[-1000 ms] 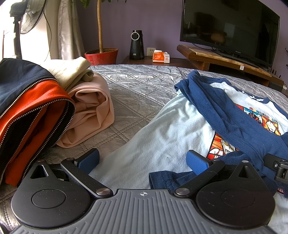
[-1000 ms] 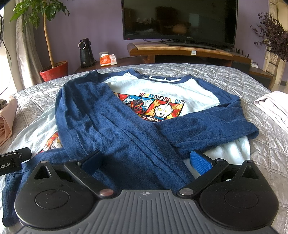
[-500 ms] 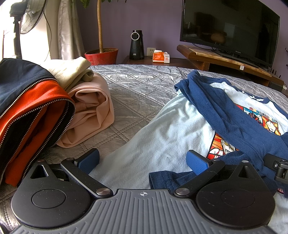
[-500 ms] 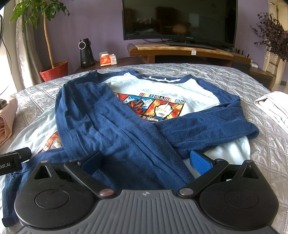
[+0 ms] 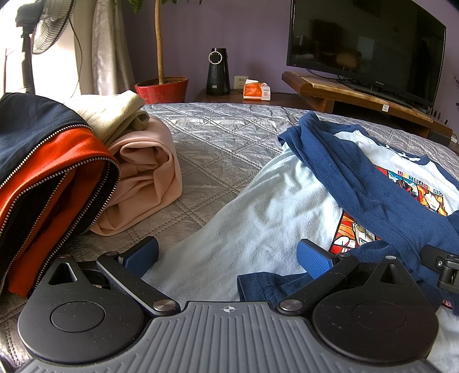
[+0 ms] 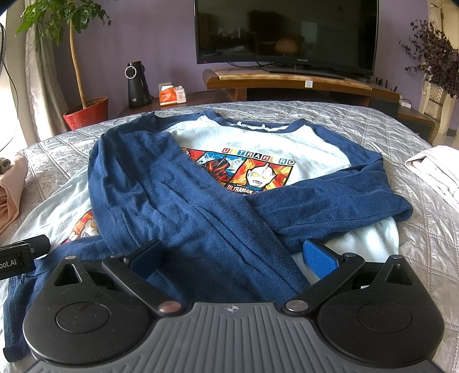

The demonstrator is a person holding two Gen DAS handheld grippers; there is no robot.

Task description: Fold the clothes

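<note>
A pale blue shirt (image 6: 258, 140) with navy sleeves and a cartoon print lies flat on the grey quilted bed (image 6: 358, 120). Both navy sleeves (image 6: 178, 206) are folded across its front and cross near the hem. My right gripper (image 6: 231, 255) is open low over the crossed sleeves at the near hem, with nothing held. My left gripper (image 5: 228, 255) is open over the shirt's pale left side (image 5: 258, 218), its right finger beside the navy hem (image 5: 264, 284). The right gripper's edge (image 5: 443, 264) shows at the far right of the left wrist view.
Folded clothes sit left of the shirt: an orange and navy zip jacket (image 5: 48, 172), a pink garment (image 5: 143, 178), a beige one (image 5: 112, 114). A pale folded garment (image 6: 436, 169) lies on the bed's right. Beyond the bed are a TV (image 6: 287, 31), potted plant (image 6: 86, 112) and fan (image 5: 48, 25).
</note>
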